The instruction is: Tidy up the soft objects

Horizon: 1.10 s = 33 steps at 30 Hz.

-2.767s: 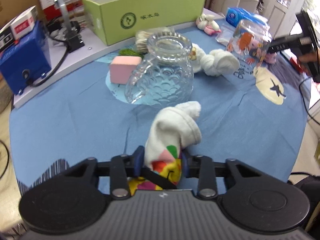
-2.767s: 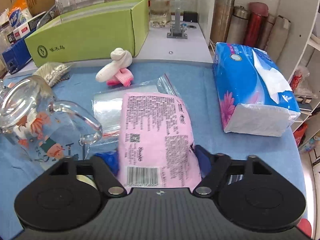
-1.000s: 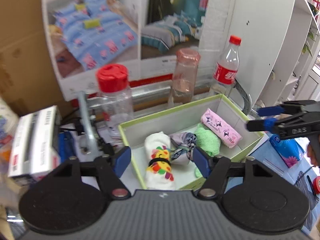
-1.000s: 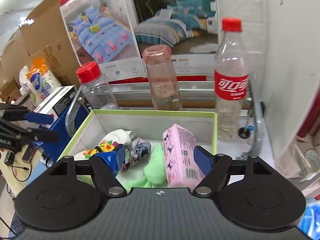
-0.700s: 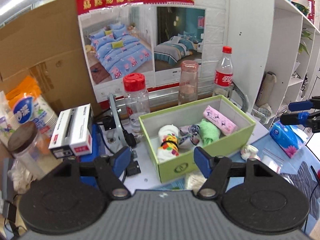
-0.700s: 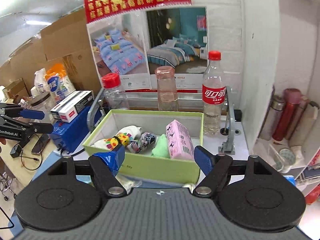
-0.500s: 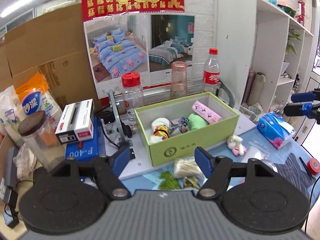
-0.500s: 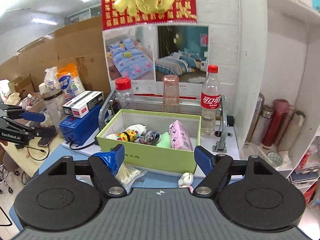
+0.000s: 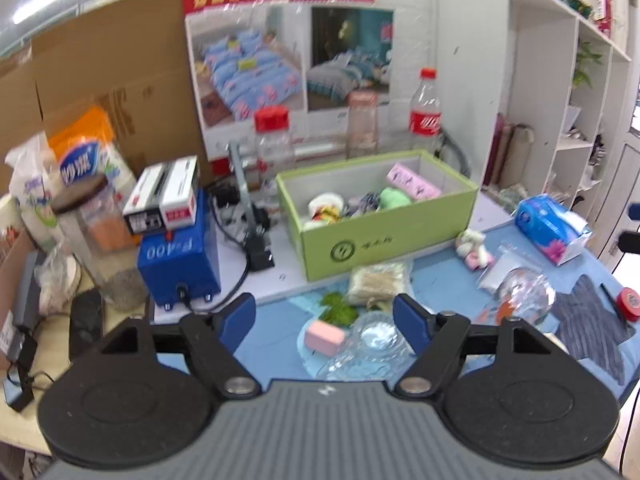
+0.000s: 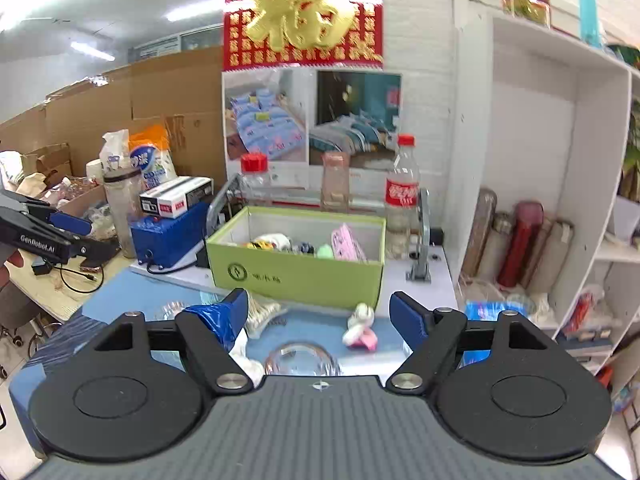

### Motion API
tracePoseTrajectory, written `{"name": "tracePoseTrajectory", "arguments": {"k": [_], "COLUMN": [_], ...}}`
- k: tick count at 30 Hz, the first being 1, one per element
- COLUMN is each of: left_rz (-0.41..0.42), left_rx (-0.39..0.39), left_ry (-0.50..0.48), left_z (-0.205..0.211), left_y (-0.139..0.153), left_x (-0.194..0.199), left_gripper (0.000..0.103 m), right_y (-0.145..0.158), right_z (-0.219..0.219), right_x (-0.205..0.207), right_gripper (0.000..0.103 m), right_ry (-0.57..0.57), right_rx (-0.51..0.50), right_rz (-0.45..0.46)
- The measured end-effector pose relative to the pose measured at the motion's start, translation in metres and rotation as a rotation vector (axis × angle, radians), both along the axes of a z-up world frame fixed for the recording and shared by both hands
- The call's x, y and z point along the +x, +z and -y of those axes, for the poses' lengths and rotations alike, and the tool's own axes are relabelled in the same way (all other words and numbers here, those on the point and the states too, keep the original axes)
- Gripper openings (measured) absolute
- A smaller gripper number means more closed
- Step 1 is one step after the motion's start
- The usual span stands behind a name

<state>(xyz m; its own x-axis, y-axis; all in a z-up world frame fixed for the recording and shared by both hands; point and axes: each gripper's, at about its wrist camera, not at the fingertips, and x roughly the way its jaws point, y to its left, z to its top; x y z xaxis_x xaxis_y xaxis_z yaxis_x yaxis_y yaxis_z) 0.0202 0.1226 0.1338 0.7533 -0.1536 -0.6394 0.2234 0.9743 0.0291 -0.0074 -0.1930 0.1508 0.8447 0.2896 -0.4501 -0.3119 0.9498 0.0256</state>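
Observation:
The green box [image 9: 400,240] stands at the back of the table, holding a white patterned sock [image 9: 326,208], a dark patterned roll [image 9: 362,202], a green cloth [image 9: 394,196] and a pink tissue pack [image 9: 412,180]. A pink-and-white sock bundle [image 9: 474,250] lies on the blue cloth in front of the box's right corner. My left gripper [image 9: 324,316] hovers well back from the box, its jaws opening with nothing between them. My right gripper [image 10: 320,312] is open and empty, above the sock bundle [image 10: 360,328] and facing the box [image 10: 304,276].
A pink sponge [image 9: 325,337], a glass mug [image 9: 372,344], a swab bag [image 9: 378,280] and a painted glass [image 9: 524,296] lie on the blue cloth. A blue tissue pack [image 9: 548,228] sits at the right, a blue machine [image 9: 180,264] at the left, and bottles behind the box.
Both grippers have drawn back from over the green box, which now looks smaller and farther off. The table front has come into view. The left jaws stand a little wider.

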Motion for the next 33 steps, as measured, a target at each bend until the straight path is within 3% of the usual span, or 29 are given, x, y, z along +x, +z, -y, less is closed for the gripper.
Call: {"name": "tracePoseTrajectory", "arguments": {"k": [6, 13, 19, 24, 28, 30, 33], "left_rz": [-0.210, -0.284, -0.395, -0.434, -0.410, -0.416, -0.393], "left_rx": [-0.079, -0.129, -0.097, -0.105, 0.050, 0.091, 0.000], "left_ry": [0.062, 0.079, 0.135, 0.165, 0.223, 0.267, 0.268], "left_z": [-0.019, -0.011, -0.013, -0.034, -0.056, -0.074, -0.093], "left_y": [-0.062, -0.083, -0.115, -0.129, -0.133, -0.137, -0.127], "left_x": [0.053, 0.114, 0.155, 0.154, 0.139, 0.127, 0.106], "left_gripper": [0.076, 0.077, 0.077, 0.078, 0.078, 0.078, 0.078], "right_y": [-0.063, -0.086, -0.103, -0.114, -0.110, -0.106, -0.101], "right_z": [0.010, 0.027, 0.035, 0.038, 0.040, 0.039, 0.039], "right_x": [0.006, 0.036, 0.055, 0.068, 0.073, 0.074, 0.073], "right_gripper": [0.064, 0.064, 0.065, 0.065, 0.065, 0.065, 0.065], "right_ry": [-0.101, -0.153, -0.165, -0.171, -0.164, -0.168, -0.171], "right_rx": [0.025, 0.078, 0.090, 0.091, 0.105, 0.097, 0.103], "right_rz": [-0.074, -0.134, -0.185, -0.225, -0.217, -0.207, -0.185]}}
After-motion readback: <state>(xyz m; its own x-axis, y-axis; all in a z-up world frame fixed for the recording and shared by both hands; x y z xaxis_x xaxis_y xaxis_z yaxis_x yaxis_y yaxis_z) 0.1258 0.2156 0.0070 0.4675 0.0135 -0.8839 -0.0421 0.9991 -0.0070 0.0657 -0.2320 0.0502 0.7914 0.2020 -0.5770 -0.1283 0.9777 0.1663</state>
